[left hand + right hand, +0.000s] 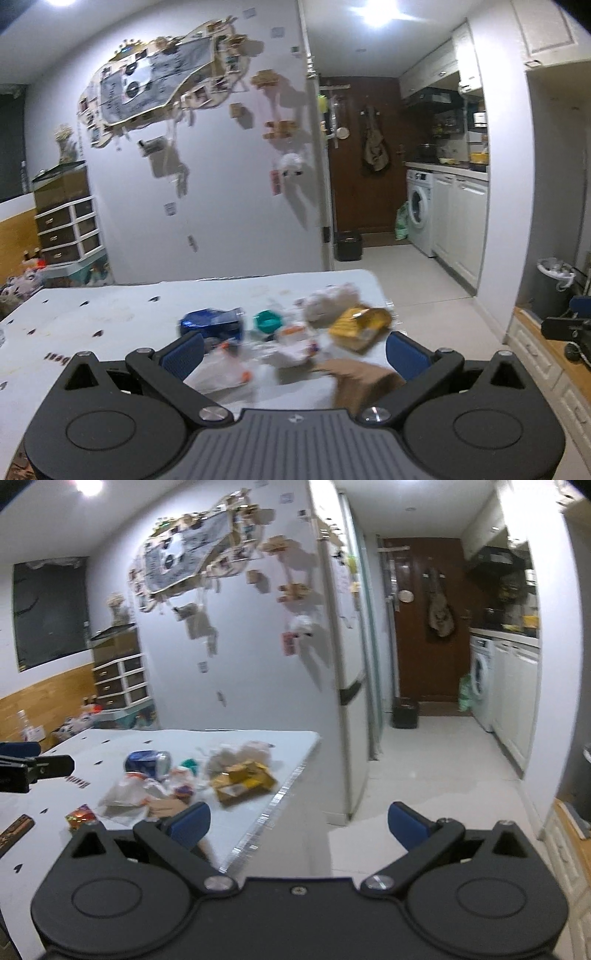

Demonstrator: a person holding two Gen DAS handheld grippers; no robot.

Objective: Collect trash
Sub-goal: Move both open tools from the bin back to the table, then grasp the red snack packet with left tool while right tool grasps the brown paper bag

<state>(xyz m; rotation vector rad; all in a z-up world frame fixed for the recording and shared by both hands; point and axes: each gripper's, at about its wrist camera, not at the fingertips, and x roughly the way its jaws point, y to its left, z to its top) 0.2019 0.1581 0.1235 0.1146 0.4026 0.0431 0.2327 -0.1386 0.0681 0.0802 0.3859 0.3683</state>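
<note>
A pile of trash lies on the white table [92,306]: a blue crushed can [212,323], a teal cap [267,321], a yellow wrapper [360,325], crumpled clear plastic [225,373], a brown paper piece [364,380] and a grey wad [328,301]. My left gripper [293,350] is open and empty, just above the near side of the pile. My right gripper [299,821] is open and empty, over the table's right edge; the pile sits to its left, with the can [147,762], the yellow wrapper [243,781] and a red wrapper [81,816].
A bin with a white liner [554,284] stands on the floor at right. A small black bin [348,245] sits by the brown door. A fridge [351,664] stands beyond the table's corner. The other gripper [33,768] shows at left in the right wrist view.
</note>
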